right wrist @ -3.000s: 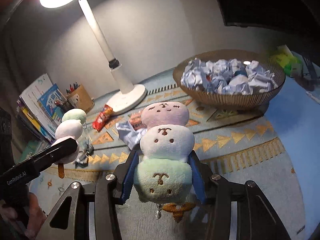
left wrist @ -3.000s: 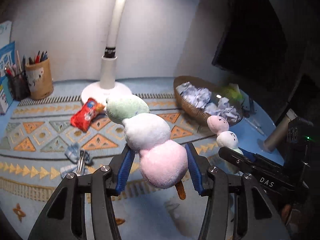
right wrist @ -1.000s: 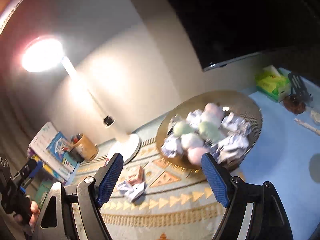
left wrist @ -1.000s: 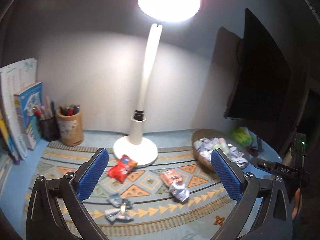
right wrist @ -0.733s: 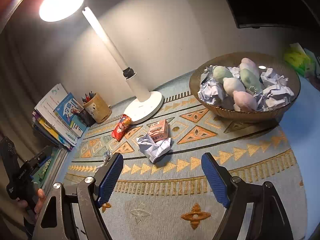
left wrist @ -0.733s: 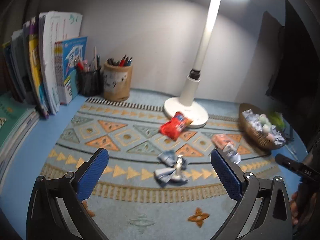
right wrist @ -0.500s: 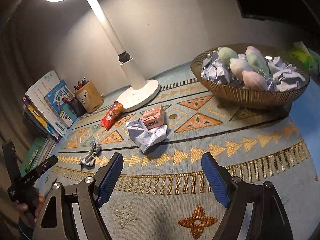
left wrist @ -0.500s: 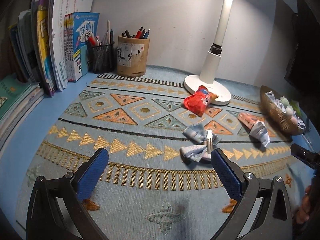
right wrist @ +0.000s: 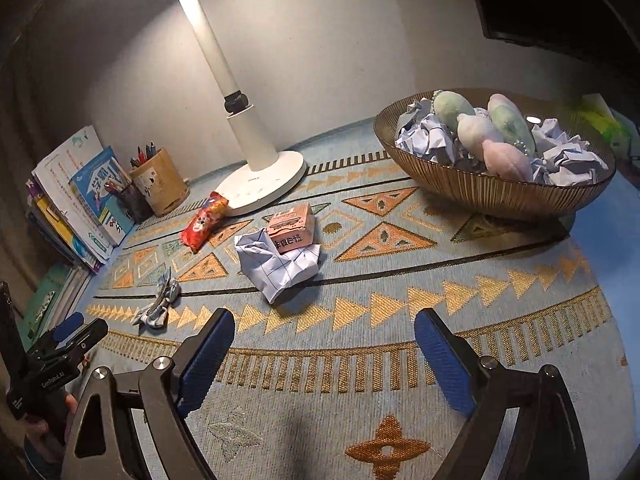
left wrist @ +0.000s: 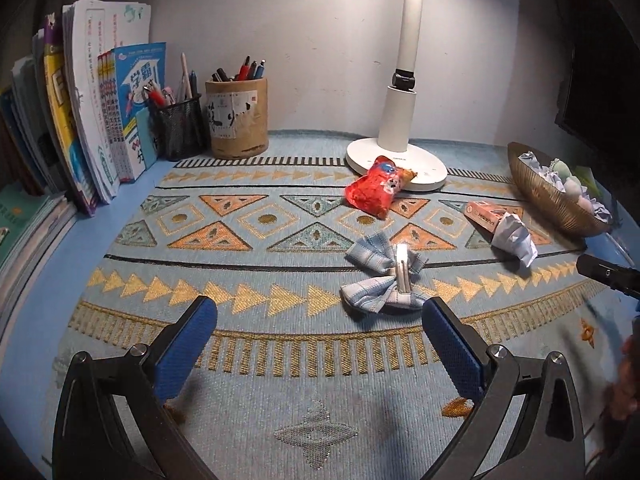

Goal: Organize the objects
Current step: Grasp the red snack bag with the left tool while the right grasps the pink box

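My left gripper [left wrist: 320, 336] is open and empty above the patterned rug, just short of a blue checked bow hair clip [left wrist: 386, 276]. A red snack packet [left wrist: 374, 190] lies by the lamp base. A pink box [left wrist: 486, 216] leans on a crumpled paper ball [left wrist: 516, 238]. My right gripper [right wrist: 320, 344] is open and empty, short of the paper ball [right wrist: 276, 264] and pink box [right wrist: 290, 232]. Two plush dango skewers [right wrist: 488, 132] lie in the wicker bowl [right wrist: 472, 188] among crumpled papers. The bow clip [right wrist: 158, 300] and snack packet [right wrist: 204, 220] show to the left.
A white desk lamp [left wrist: 400, 120] stands at the back. A wooden pen holder [left wrist: 236, 120], a mesh pen cup [left wrist: 176, 124] and upright books [left wrist: 88, 120] line the back left. A dark monitor [right wrist: 560, 0] hangs behind the bowl. The left gripper shows in the right wrist view [right wrist: 60, 344].
Both grippers were shut on plush skewers three seconds ago; the skewers now lie in the bowl. Since then both grippers have opened, drawn back and dropped low toward the rug.
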The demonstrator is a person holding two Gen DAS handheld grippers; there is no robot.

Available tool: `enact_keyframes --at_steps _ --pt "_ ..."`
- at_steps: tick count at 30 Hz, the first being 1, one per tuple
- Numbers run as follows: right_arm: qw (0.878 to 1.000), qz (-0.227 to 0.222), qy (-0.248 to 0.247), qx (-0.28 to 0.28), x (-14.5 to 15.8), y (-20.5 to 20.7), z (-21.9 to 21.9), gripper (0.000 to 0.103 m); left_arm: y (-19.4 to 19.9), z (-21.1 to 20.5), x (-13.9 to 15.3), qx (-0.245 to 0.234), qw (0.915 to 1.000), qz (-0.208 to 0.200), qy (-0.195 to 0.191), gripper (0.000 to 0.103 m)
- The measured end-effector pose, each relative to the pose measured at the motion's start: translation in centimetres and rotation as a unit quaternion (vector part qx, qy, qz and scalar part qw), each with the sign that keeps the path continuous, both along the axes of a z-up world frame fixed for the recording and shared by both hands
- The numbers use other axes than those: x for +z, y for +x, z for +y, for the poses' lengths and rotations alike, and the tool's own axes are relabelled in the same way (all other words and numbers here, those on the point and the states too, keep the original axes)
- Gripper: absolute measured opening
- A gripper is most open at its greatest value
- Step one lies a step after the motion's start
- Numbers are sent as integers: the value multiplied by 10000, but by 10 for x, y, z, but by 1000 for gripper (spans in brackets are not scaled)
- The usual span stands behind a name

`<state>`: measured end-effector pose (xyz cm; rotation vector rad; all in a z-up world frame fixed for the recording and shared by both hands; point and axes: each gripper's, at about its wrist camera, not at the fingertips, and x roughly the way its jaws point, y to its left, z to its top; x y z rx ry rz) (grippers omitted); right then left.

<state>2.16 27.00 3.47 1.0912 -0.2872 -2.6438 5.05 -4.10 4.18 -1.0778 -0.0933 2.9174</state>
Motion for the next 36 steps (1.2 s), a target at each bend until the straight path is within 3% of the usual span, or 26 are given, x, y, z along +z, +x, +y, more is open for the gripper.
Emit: enact_keyframes --at_steps 3,7,10,14,20,24,26,28,29,32,34,36 --pt "9993 -297 -80 188 5 -13 -3 91 -21 1 16 -341 9992 -71 218 102" --pt "9994 -252 69 242 29 -41 -15 91 -67 13 35 -880 9959 61 176 102" --pt "9987 -203 404 217 36 -68 -29 90 -112 24 23 -1122 9933 -227 -167 102" --pt "9968 -512 480 380 22 -105 -43 68 -155 26 0 -1281 9897 -535 -354 101" --pt "9926 -881 427 713 -4 -133 -65 68 -192 29 -22 -1453 9853 -887 -139 101" --pt "9894 -990 719 781 -18 -140 -80 68 -201 42 -27 -1552 9825 -985 -311 98" --pt "9891 -1027 628 850 -22 -140 -83 67 -204 48 -29 -1647 9801 -1048 -353 83" --pt "9883 -941 869 831 -24 -139 -88 63 -206 55 -32 -1710 9775 -1152 -439 71" --pt "9875 -895 970 865 -24 -137 -91 61 -204 59 -31 -1795 9765 -1061 -552 54" --pt "9873 -796 1000 947 -21 -132 -95 45 -198 65 -27 -1863 9755 -900 -751 41" --pt "9870 -740 1104 899 -22 -131 -97 44 -195 63 -24 -1819 9771 -860 -698 36" --pt "9886 -772 908 921 -23 -133 -91 44 -191 60 -19 -1842 9779 -857 -492 31"
